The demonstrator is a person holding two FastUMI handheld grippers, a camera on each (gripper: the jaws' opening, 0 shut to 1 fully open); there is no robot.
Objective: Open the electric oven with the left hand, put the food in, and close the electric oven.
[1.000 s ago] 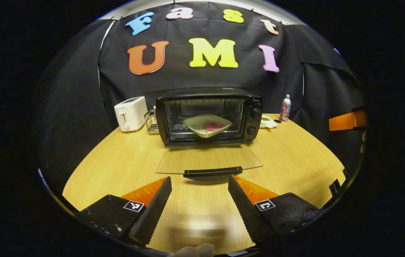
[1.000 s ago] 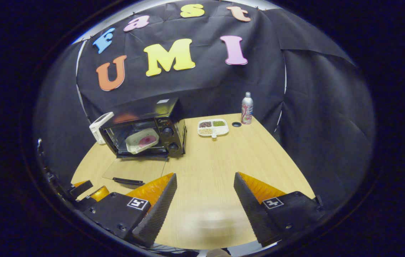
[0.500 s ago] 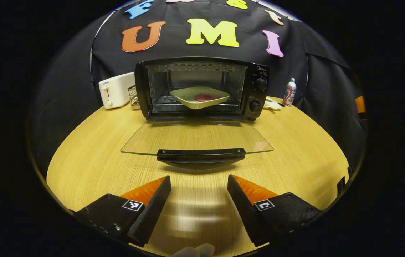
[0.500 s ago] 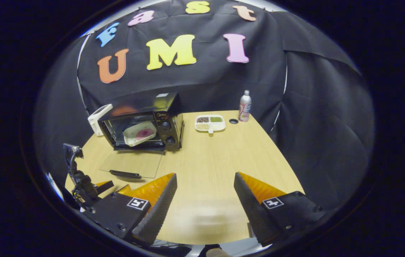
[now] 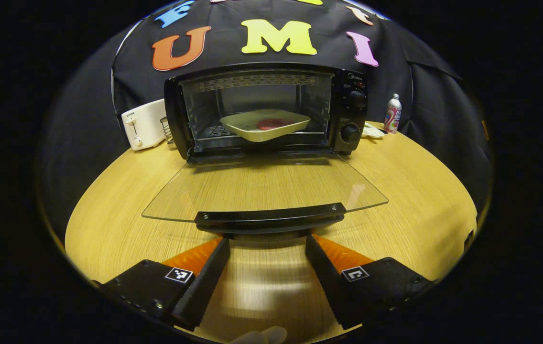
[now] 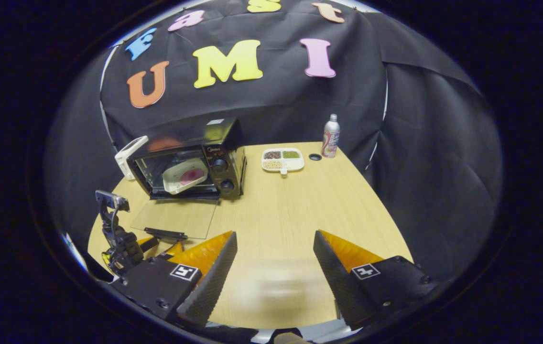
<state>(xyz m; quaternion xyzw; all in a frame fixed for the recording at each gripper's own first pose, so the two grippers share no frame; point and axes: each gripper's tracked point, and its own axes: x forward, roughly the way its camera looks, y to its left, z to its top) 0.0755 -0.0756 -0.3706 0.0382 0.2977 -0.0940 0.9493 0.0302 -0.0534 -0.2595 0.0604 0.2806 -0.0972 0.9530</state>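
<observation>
With its glass door (image 5: 264,188) dropped flat toward the camera, the electric oven (image 5: 266,110) stands on the wooden table (image 5: 410,191), and a pale tray (image 5: 265,125) carrying the reddish food (image 5: 271,124) sits inside it. Just before the door's black handle (image 5: 270,217), the left gripper (image 5: 267,251) is spread wide, pinching nothing. Left of the oven stands a white toaster (image 5: 142,124); to its right are a divided snack dish (image 6: 282,159) and a bottle (image 6: 331,136). Well off to the oven's right, the right gripper (image 6: 275,253) hovers spread and empty.
</observation>
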